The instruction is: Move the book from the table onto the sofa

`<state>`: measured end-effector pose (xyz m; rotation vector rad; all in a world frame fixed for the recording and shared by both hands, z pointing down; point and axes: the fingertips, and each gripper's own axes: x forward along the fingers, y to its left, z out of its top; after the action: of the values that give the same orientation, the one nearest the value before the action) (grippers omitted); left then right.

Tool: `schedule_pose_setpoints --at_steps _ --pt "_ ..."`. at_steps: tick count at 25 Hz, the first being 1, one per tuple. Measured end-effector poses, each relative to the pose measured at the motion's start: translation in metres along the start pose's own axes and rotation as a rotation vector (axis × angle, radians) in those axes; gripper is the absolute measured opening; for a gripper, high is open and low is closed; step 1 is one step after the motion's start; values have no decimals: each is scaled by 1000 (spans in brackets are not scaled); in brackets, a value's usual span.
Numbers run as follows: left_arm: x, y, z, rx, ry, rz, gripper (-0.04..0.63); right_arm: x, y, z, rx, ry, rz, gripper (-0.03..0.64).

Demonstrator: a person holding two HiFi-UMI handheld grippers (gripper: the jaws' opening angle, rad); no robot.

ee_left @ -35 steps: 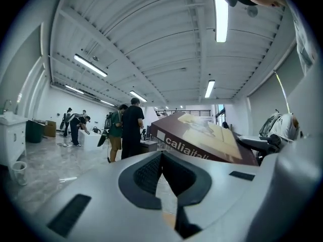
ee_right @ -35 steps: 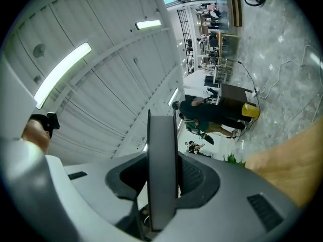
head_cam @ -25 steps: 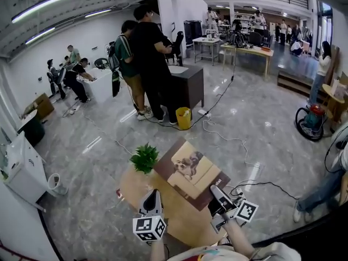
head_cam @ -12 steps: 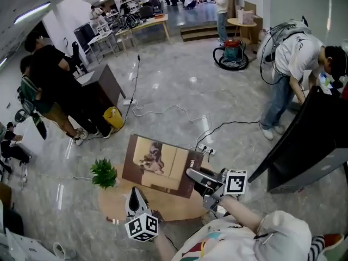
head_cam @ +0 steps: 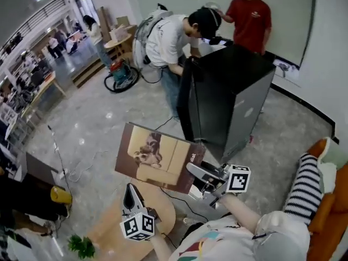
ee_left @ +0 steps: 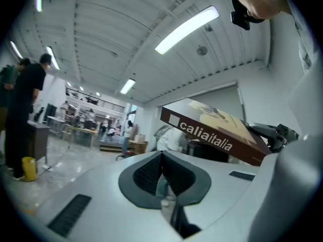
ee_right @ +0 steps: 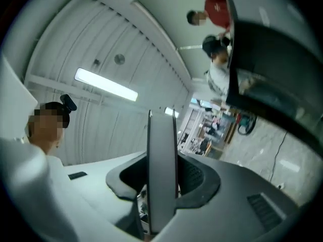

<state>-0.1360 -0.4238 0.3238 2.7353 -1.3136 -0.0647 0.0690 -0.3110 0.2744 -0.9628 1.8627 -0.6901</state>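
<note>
The brown book point(head_cam: 160, 157), with a dog picture on its cover, hangs tilted in the air over the floor. My right gripper point(head_cam: 194, 173) is shut on its near right edge. In the right gripper view the book's edge point(ee_right: 162, 195) stands upright between the jaws of the right gripper point(ee_right: 161, 158). My left gripper point(head_cam: 129, 192) is shut and holds nothing, above the round wooden table point(head_cam: 157, 216). In the left gripper view the book's spine point(ee_left: 212, 132) shows up and to the right of the left gripper point(ee_left: 161, 155). The orange sofa point(head_cam: 331, 211) is at the right edge.
A large black cabinet point(head_cam: 228, 97) stands just beyond the book, with two people point(head_cam: 174, 42) bent over it. A striped cushion point(head_cam: 304, 192) lies on the sofa. A small green plant point(head_cam: 81, 245) and a yellow bin point(head_cam: 60, 194) are at the lower left. Cables run across the floor.
The view has swung round to the right. Both grippers and the book have moved off the table's middle, the book now over the floor. Cabinet and sofa have come into view.
</note>
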Motion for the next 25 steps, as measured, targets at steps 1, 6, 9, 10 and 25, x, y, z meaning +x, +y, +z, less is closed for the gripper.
schedule_pose_setpoints --at_steps 1,6,9,10,25 --pt "17 -42 -6 6 19 -85 6 -34 3 28 -37 -65 -43 156" --pt "58 -263 -36 22 79 -485 6 -228 39 140 -197 -401 -251 156" --pt "59 -382 -54 31 107 -720 6 -332 74 178 -303 -593 -358 156" --pt "57 -417 -60 33 118 -793 6 -361 86 186 -340 -653 -396 156" --pt "-156 -780 -104 77 178 -1695 6 -676 291 102 -723 -1401 -765 156"
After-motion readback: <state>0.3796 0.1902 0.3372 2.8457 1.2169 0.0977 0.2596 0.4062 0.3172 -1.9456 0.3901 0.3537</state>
